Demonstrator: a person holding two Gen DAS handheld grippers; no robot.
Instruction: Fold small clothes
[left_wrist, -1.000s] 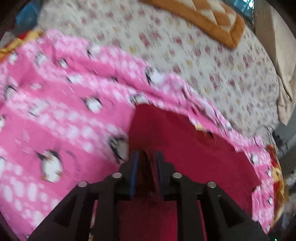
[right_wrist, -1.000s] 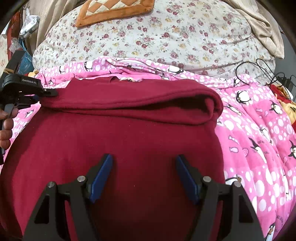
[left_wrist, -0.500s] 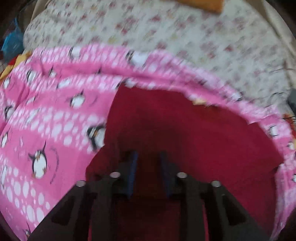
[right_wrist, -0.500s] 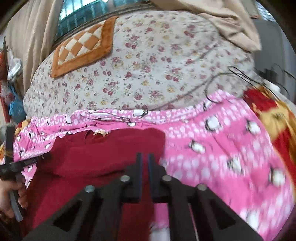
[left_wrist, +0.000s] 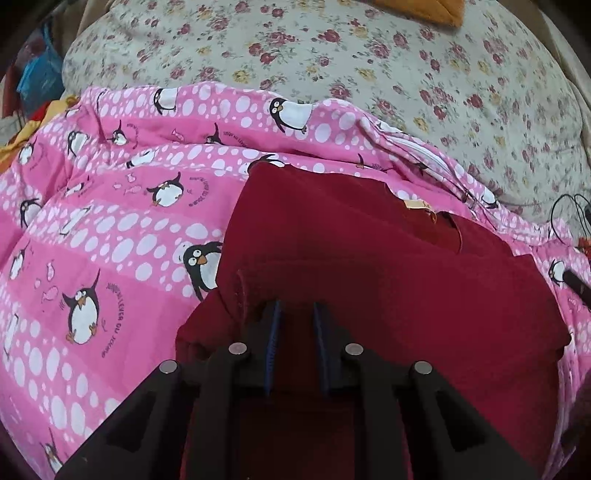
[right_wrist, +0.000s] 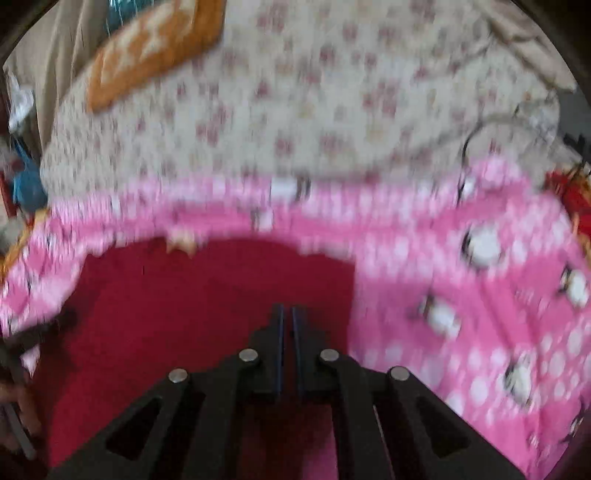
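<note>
Bed, floral sheet (left_wrist: 388, 74) across far half, orange cushion (right_wrist: 155, 51) at far edge. Pink penguin blanket (left_wrist: 110, 229) over near half, carrying the task's thing.

Maroon garment (left_wrist: 369, 266) flat on blanket, partly folded, collar and pale neck tag (left_wrist: 415, 204) at far edge. Long axis roughly left-right across both views; near portion passes under both claws.

Left claw (left_wrist: 295, 314): pads narrowed with maroon cloth between them, judged pinching a fold near the garment's left edge. Raised seam ridge just left of the pads.

Right claw (right_wrist: 288, 314): nearly clenched, thin slit only; frame motion-blurred, cannot tell whether cloth is caught. Sits toward the garment's right edge, blanket just beyond.

Judgement: next fold turns on garment lying ahead of and under both claws; each claw nearer its own edge, collar farthest away.

Writing: curved print beside penguins on blanket, not legible with confidence. Neck tag unreadable. Black cable (left_wrist: 565, 206) at right, well apart.
</note>
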